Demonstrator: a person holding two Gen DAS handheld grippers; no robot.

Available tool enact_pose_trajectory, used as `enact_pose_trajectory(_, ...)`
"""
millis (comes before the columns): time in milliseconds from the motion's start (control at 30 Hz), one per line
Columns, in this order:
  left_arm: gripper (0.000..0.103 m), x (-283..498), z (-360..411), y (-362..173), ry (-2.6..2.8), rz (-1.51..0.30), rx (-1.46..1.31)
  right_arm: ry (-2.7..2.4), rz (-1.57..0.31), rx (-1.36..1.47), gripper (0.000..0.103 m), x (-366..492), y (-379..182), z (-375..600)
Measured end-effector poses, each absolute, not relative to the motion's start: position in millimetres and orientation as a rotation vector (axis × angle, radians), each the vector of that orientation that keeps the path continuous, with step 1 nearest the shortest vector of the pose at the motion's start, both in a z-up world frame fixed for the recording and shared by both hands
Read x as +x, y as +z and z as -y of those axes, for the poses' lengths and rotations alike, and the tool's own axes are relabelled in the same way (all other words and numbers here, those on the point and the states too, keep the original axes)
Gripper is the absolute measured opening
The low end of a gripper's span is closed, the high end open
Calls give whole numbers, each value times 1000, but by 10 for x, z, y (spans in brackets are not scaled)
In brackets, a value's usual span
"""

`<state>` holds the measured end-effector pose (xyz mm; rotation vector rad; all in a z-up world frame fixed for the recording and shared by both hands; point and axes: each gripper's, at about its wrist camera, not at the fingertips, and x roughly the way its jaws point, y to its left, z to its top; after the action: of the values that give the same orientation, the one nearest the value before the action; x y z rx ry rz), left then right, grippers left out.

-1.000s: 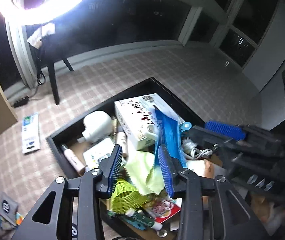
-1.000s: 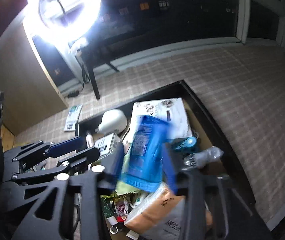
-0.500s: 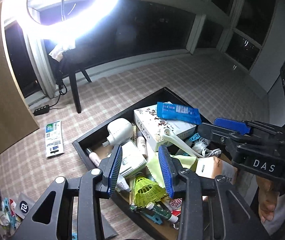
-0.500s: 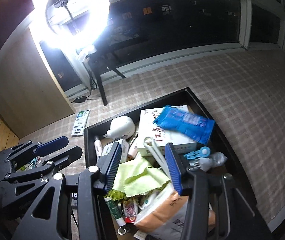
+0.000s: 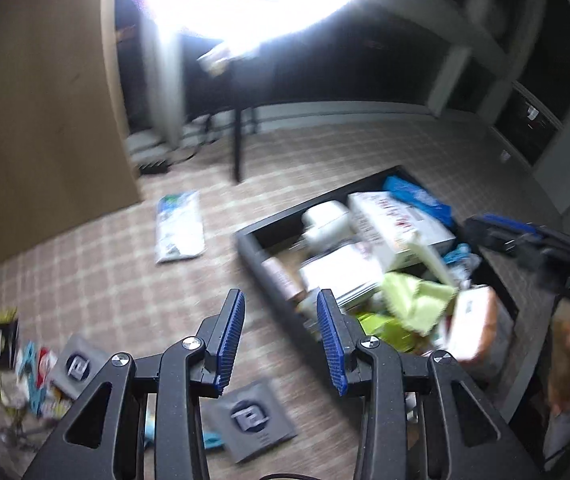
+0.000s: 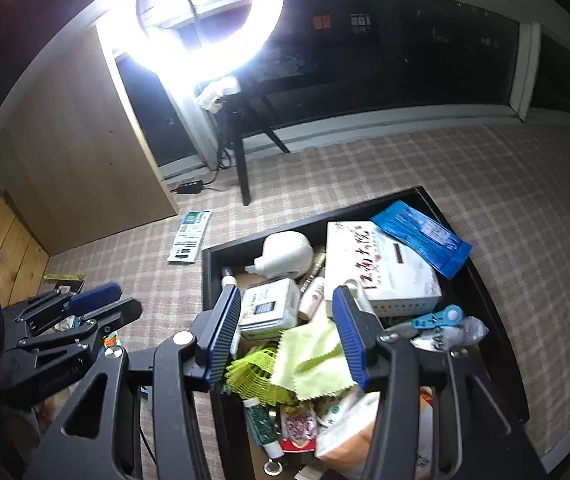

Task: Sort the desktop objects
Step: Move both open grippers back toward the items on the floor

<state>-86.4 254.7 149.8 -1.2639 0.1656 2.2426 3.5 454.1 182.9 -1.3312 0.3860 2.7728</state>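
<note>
A black tray (image 6: 209, 280) on the checked cloth holds several items. Among them are a white box (image 6: 381, 272), a green cloth (image 6: 313, 360) and a white bottle (image 6: 285, 254). A blue packet (image 6: 421, 236) lies across the box's far corner and the tray's rim, free of any gripper. My right gripper (image 6: 285, 292) hovers over the tray's near half; its jaws are opening with nothing between them. My left gripper (image 5: 279, 296) is open and empty above the cloth, just left of the tray (image 5: 253, 256). It also shows as the left gripper (image 6: 117, 302) in the right wrist view.
A white leaflet (image 6: 189, 236) lies on the cloth beyond the tray. Two grey packets (image 5: 253, 420) (image 5: 79, 364) and a heap of small items (image 5: 25, 368) lie near the left gripper. A ring light on a stand (image 6: 241, 168) and a wooden cabinet (image 6: 85, 160) stand behind.
The blue packet, between the right fingers a second ago, now rests on the white box. The right gripper drew back and widened. The left gripper swung left, off the tray.
</note>
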Motion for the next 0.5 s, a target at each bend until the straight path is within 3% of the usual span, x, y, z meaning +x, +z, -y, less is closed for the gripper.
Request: enact_pose_trajectory(500,36,-985,-718,896,2446,149,-1592,2941,-223,-1587,51,-194,1442,-3425)
